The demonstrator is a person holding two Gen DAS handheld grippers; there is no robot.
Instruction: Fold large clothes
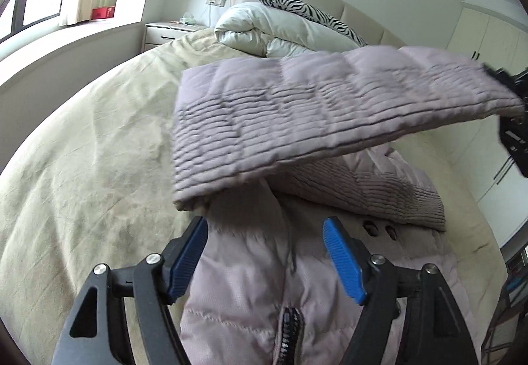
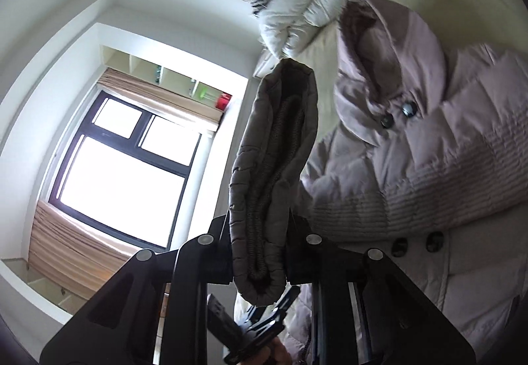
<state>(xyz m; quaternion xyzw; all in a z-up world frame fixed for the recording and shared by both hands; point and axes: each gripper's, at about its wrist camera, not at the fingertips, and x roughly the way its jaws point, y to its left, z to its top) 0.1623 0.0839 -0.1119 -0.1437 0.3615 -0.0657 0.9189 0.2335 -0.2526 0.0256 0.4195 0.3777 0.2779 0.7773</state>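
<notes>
A mauve quilted coat (image 1: 244,282) lies front up on the bed, its zipper (image 1: 287,332) and dark buttons (image 1: 379,229) showing. My left gripper (image 1: 264,226) is open just above the coat's front, its blue pads (image 1: 343,259) spread with nothing clamped between them. One sleeve (image 1: 313,107) is lifted and stretched across above the coat. At its far right end my right gripper (image 1: 511,94) holds it. In the right wrist view, my right gripper (image 2: 260,233) is shut on the sleeve cuff (image 2: 274,150), which stands up between the fingers. The hood (image 2: 373,45) lies beyond.
The bed has a cream sheet (image 1: 82,150). A rolled white duvet (image 1: 264,32) and a zebra pillow (image 1: 297,5) lie at the headboard. A nightstand (image 1: 168,32) and a window (image 2: 125,167) are on one side, wardrobe doors (image 1: 488,35) on the other.
</notes>
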